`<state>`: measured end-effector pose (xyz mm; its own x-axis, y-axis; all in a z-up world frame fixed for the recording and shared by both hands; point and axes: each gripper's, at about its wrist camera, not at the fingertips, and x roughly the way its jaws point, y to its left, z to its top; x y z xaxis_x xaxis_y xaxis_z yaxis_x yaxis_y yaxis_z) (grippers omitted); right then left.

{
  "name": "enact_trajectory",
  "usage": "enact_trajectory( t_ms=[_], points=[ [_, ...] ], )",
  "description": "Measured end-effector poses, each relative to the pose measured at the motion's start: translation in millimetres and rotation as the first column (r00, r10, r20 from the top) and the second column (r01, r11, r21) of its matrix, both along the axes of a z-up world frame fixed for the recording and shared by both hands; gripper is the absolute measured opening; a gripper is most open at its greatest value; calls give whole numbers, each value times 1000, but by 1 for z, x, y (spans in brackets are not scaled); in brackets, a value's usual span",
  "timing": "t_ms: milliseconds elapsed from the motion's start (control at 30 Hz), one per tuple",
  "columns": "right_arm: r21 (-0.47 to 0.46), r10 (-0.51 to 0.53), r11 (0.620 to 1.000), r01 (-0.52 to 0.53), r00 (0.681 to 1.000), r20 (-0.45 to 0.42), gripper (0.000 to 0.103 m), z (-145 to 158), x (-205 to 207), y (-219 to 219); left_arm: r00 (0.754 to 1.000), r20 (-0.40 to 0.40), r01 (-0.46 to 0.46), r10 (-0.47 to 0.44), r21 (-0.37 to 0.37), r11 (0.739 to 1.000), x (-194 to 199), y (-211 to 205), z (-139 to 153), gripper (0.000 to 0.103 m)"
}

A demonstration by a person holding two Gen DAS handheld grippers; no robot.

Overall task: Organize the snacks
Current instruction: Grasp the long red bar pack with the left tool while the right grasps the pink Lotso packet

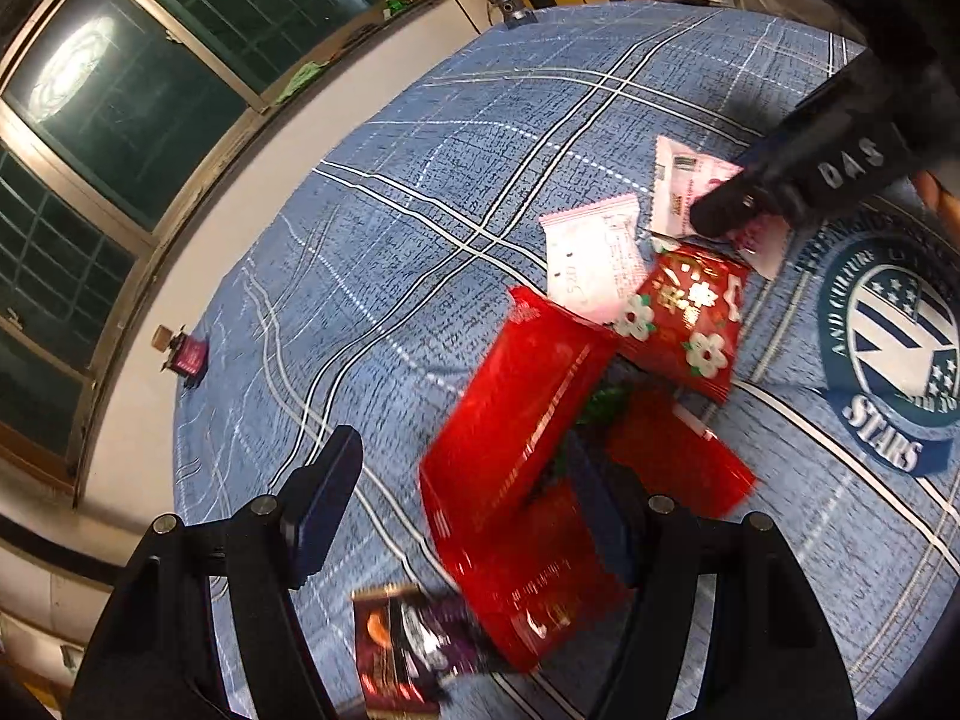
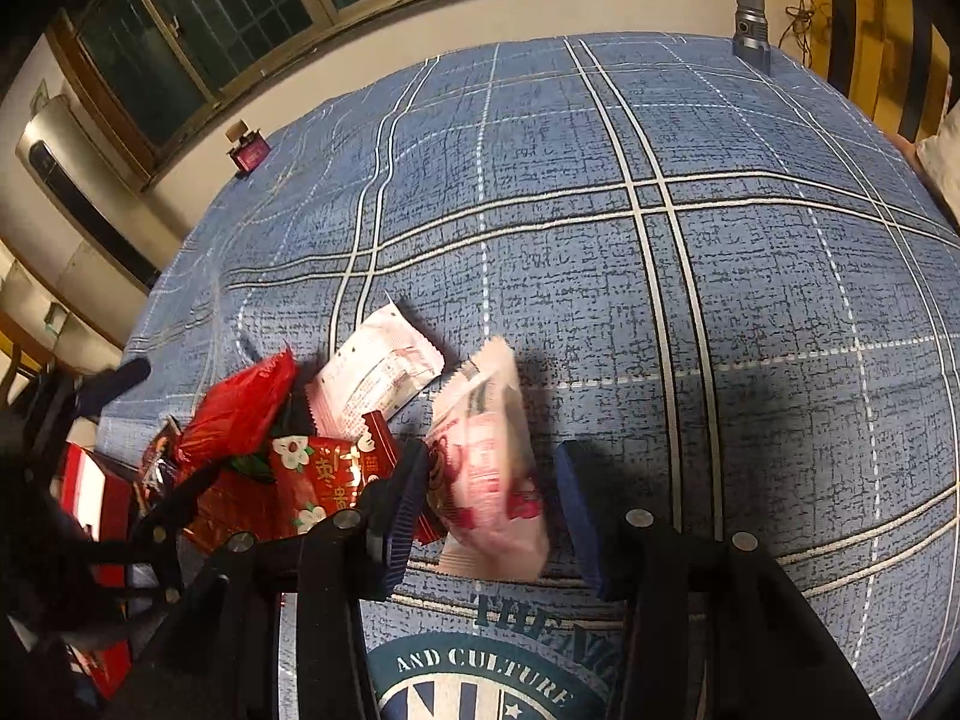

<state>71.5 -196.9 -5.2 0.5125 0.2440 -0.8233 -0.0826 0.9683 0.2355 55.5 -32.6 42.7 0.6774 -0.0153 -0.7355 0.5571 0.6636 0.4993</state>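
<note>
A: Right wrist view first: where's the pink snack packet [image 2: 489, 468] against the right tongs [image 2: 492, 510]?

B: Between the two fingers, its long axis running away from the camera, roughly along them. The left finger touches its edge; the right finger stands just clear. The tongs are narrowed, not plainly clamped.

A: And the left tongs [image 1: 474, 516]?

B: Wide, over the big red packet [image 1: 516, 420], which lies slanted; one finger sits in the pile. I judge nothing is gripped.

A: Which is nearer the pink packet?

B: The right, clearly.

A: Any containers?

B: None visible. A white packet [image 2: 378, 372], a flowered red packet [image 2: 327, 480] and a dark packet [image 1: 402, 642] lie loose on the blue checked bedspread [image 2: 600, 240].
</note>
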Motion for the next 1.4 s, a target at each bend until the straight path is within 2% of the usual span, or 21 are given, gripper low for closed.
enact_trajectory(
  t_ms=[300,367,433,500,567,600,700,767,933,1033,1133,1233,1300,1400],
  points=[
    [-41,34,999,-34,999,11,45,-4,3,19,997,-70,28,-27,14,1000,23,-8,-17,70],
    [-72,39,997,-37,999,16,40,-5,2,24,997,-69,37,-36,18,999,23,-11,-21,71],
    [-120,39,992,-35,999,29,39,-5,0,29,996,-85,32,-32,-4,999,26,-9,-19,71],
    [-122,38,992,-34,999,30,38,-5,1,31,991,-130,10,-16,-50,999,34,-3,-18,70],
    [-110,31,994,-27,999,28,37,-5,2,30,986,-167,-2,-13,-89,996,38,2,-16,61],
    [-102,26,994,-23,999,26,36,-4,2,29,983,-181,-4,-15,-103,995,39,3,-16,53],
    [-67,-3,998,4,1000,16,35,-4,3,20,986,-167,-7,-8,-88,996,36,5,-15,44],
    [-51,-22,998,23,1000,11,35,-3,3,13,984,-176,-10,-10,-111,994,35,9,-12,36],
    [8,-57,998,57,998,-8,35,-3,5,2,975,-223,-57,5,-229,972,34,24,-1,27],
    [28,-64,998,65,998,-15,35,-3,5,-1,964,-263,-108,26,-304,946,32,34,2,25],
    [40,-67,997,67,998,-18,35,-3,3,-3,947,-316,-190,60,-399,897,27,44,6,23],
    [62,-68,996,69,997,-21,35,-2,3,-7,931,-357,-250,82,-457,854,17,49,8,23],
    [69,-73,995,74,997,-23,35,-2,1,-8,917,-387,-296,100,-489,820,9,52,8,23],
    [92,-82,992,84,996,-30,35,-3,0,-13,883,-454,-378,115,-545,748,-4,58,8,23]
  ],
)
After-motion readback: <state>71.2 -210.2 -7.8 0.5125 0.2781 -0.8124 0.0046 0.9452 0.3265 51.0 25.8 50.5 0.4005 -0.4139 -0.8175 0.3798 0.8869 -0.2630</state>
